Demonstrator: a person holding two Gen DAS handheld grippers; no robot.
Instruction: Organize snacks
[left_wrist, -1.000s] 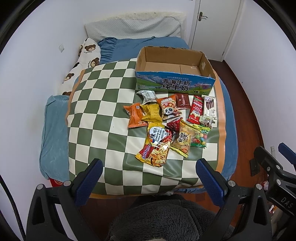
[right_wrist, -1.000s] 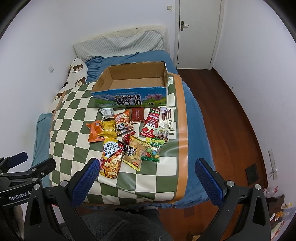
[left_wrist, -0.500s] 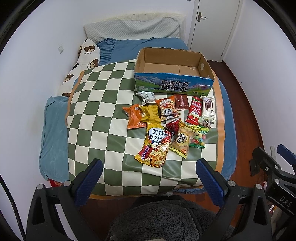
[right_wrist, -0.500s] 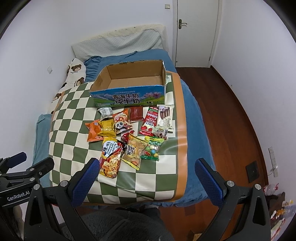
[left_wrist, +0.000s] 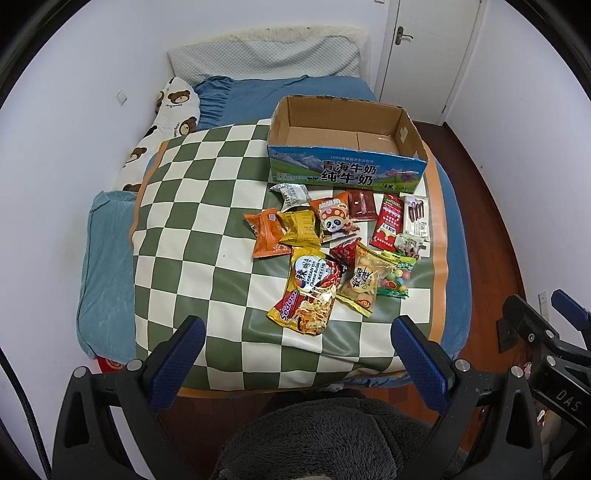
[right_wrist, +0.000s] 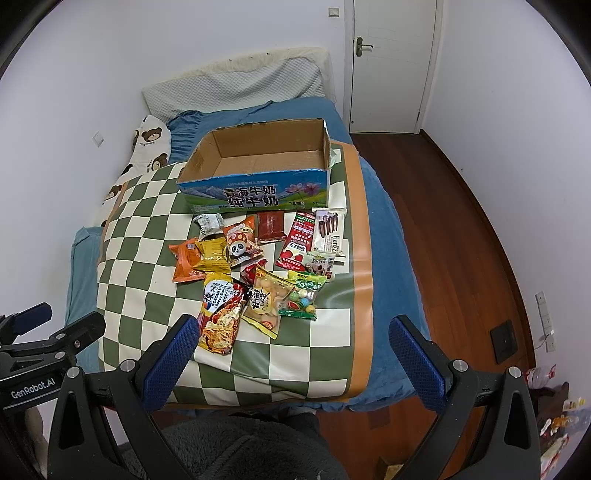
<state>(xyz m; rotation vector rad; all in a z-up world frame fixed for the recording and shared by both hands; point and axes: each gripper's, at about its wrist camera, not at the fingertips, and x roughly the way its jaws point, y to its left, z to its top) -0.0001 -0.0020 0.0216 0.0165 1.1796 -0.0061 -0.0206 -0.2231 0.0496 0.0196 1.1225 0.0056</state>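
Several snack packets lie in a loose pile on a green-and-white checked mat (left_wrist: 192, 206) on the bed. The nearest is a large yellow noodle-snack bag (left_wrist: 308, 290), also in the right wrist view (right_wrist: 221, 314). Behind the pile stands an empty open cardboard milk box (left_wrist: 345, 173), with its blue front (right_wrist: 255, 194) facing me. My left gripper (left_wrist: 295, 363) is open and empty, held over the bed's near edge, short of the pile. My right gripper (right_wrist: 291, 363) is open and empty beside it.
A blue sheet (left_wrist: 107, 266) covers the bed, with a bear-print pillow (left_wrist: 173, 110) and a grey pillow (left_wrist: 266, 59) at the head. A wooden floor (right_wrist: 461, 229) and a white door (right_wrist: 391, 62) are to the right. A dark fuzzy garment (left_wrist: 332, 435) fills the bottom.
Both grippers have moved slightly forward toward the bed, so the box and snacks look a little nearer. Both stay open and empty. Nothing on the bed has moved.
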